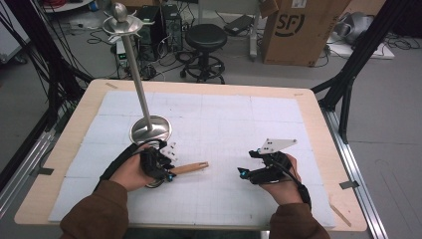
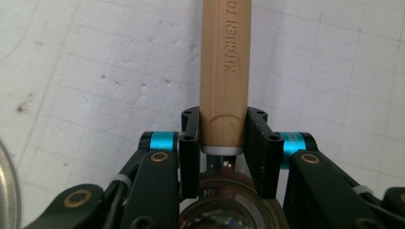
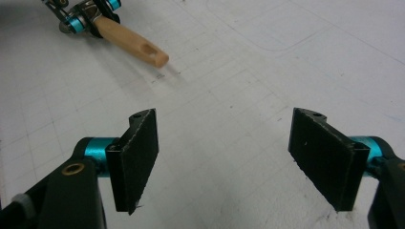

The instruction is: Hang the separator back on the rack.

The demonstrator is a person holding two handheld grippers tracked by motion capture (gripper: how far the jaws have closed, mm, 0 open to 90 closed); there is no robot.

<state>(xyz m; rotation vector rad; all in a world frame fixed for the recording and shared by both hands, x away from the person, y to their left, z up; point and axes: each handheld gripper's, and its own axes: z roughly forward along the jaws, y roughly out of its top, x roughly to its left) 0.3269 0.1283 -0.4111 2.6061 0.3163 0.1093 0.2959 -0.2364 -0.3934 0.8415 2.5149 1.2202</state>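
My left gripper [image 1: 168, 173] is shut on the near end of a pale wooden utensil handle [image 1: 190, 168] that points right, low over the white mat. In the left gripper view the two jaws clamp the handle [image 2: 224, 71], which is stamped with letters, just above its metal neck [image 2: 222, 191]. A shiny metal part [image 1: 155, 183] peeks out under the left hand. My right gripper [image 1: 243, 173] stands open to the right, its jaws wide apart over bare mat [image 3: 224, 138]. In the right gripper view the handle's holed tip [image 3: 150, 51] and the left gripper [image 3: 88, 19] sit far off.
A tall steel stand has a round base [image 1: 151, 128] just behind the left hand, a slim pole [image 1: 137, 74] and a hooked top [image 1: 122, 22]. The white gridded mat [image 1: 224, 124] covers a wooden table [image 1: 74, 119]. A stool [image 1: 205, 37] and a cardboard box [image 1: 298, 30] stand beyond.
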